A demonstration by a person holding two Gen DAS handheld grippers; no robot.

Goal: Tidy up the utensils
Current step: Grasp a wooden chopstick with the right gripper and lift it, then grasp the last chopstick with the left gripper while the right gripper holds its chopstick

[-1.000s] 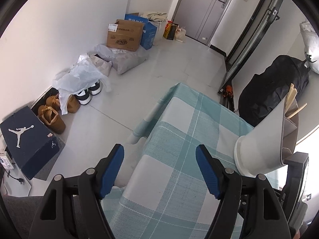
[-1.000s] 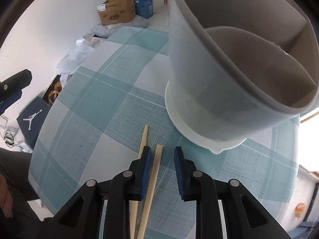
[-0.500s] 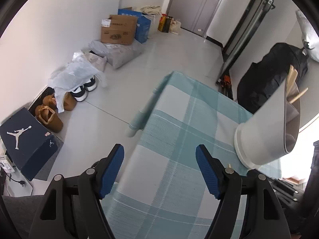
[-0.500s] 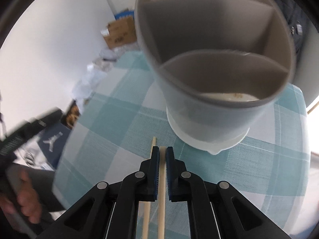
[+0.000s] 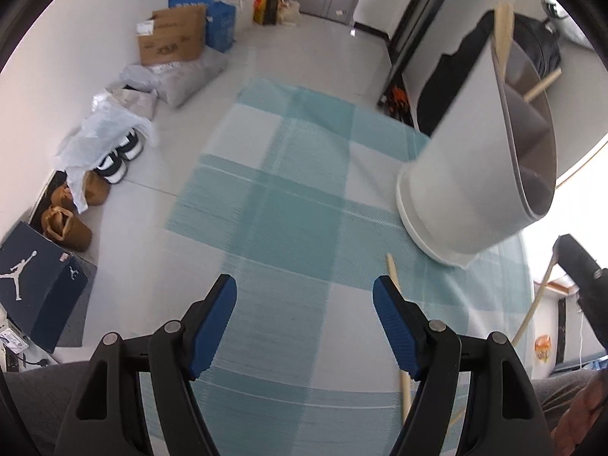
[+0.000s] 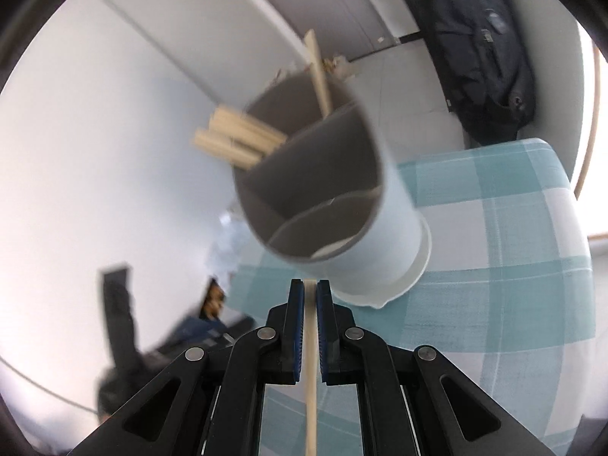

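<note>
A grey utensil holder [image 5: 478, 174] with inner dividers stands on the teal checked tablecloth [image 5: 288, 220]; it also shows in the right wrist view [image 6: 342, 205], with several wooden chopsticks [image 6: 235, 136] in its far compartment. My right gripper [image 6: 311, 292] is shut on one wooden chopstick [image 6: 311, 380] and holds it lifted, just in front of the holder's base. My left gripper [image 5: 304, 296] is open and empty above the cloth. One chopstick [image 5: 395, 285] lies on the cloth by my left gripper's right finger. The held chopstick [image 5: 532, 304] shows at the right.
The table's left edge drops to a grey floor with a dark shoe box [image 5: 34, 285], shoes [image 5: 114, 159] and cardboard boxes [image 5: 171, 38]. A black bag [image 6: 482, 45] hangs behind the table. My right gripper's body [image 5: 581, 269] is at the right edge.
My right gripper closed on one chopstick and lifted it off the cloth, tilting up toward the holder. The other chopstick stayed on the table. My left gripper moved over the table, still open.
</note>
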